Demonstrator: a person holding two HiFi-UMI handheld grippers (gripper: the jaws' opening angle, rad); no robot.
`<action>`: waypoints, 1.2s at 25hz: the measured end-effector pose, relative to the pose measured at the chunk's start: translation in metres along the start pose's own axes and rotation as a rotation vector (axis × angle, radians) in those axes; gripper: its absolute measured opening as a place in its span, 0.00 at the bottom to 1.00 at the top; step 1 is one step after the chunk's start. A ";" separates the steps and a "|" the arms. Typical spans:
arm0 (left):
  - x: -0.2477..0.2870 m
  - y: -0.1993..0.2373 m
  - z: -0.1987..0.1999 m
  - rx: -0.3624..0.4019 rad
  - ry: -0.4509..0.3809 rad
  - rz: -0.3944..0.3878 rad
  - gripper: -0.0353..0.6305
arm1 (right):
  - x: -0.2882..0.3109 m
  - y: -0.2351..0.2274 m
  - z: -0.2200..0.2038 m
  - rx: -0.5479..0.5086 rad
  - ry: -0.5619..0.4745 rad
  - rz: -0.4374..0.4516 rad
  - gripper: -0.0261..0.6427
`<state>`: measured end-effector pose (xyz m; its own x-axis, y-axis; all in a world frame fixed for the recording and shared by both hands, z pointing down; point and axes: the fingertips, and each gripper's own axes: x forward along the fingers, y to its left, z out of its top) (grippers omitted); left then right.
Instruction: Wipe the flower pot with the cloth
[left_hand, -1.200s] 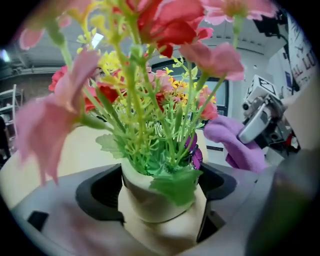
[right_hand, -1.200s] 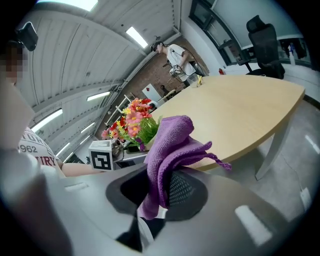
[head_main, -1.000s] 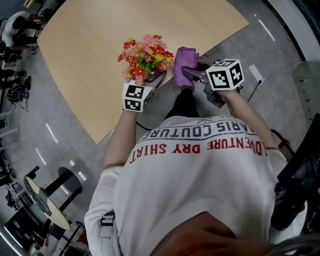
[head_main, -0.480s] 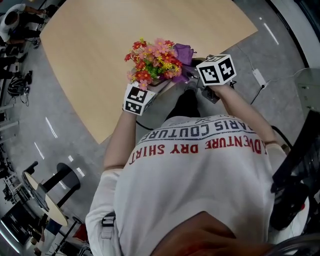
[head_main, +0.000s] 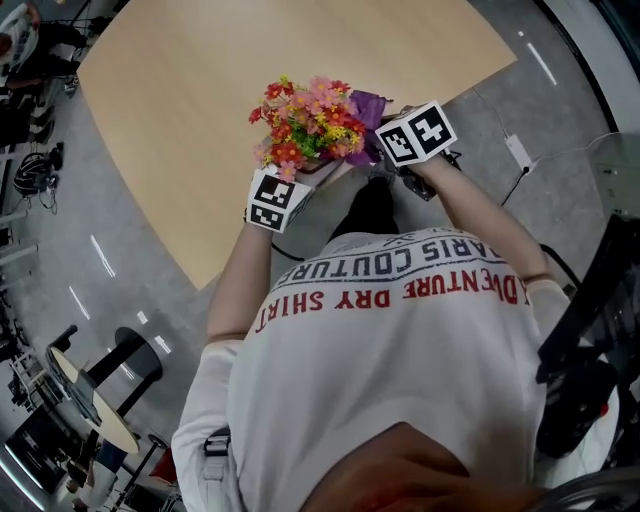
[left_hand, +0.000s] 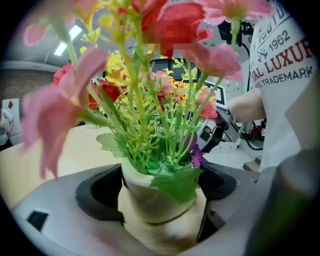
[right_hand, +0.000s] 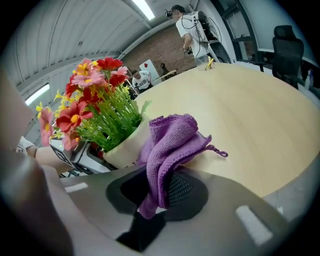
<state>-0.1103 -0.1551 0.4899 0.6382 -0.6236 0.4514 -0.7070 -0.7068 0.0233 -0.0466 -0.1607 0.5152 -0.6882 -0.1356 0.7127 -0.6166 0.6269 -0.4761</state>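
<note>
2 grippers met at the flower pot (right_hand: 126, 146), which was at 12 o'clock from the person, by the near edge of the wooden table (right_hand: 250, 115). The left gripper (left_hand: 159, 200) had its jaws wide apart and pressed on the pale pot from both sides. The right gripper (right_hand: 160, 192) had its jaws closed on the purple cloth (right_hand: 172, 142). The bunched cloth touched the pot's side, at 3 o'clock of the red, pink and yellow flowers (head_main: 305, 125) in the head view.
</note>
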 end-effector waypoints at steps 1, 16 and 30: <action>0.001 -0.001 0.000 0.002 -0.002 -0.002 0.77 | 0.000 -0.001 -0.001 0.003 0.000 -0.005 0.11; -0.026 -0.011 0.007 -0.197 -0.049 0.297 0.78 | -0.064 -0.005 -0.007 0.021 -0.211 -0.012 0.11; -0.125 -0.198 0.084 -0.268 -0.166 0.057 0.07 | -0.231 0.125 -0.121 -0.172 -0.476 0.222 0.11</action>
<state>-0.0250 0.0348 0.3538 0.6208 -0.7213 0.3071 -0.7840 -0.5697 0.2467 0.0814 0.0419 0.3538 -0.9161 -0.2927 0.2742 -0.3931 0.7908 -0.4692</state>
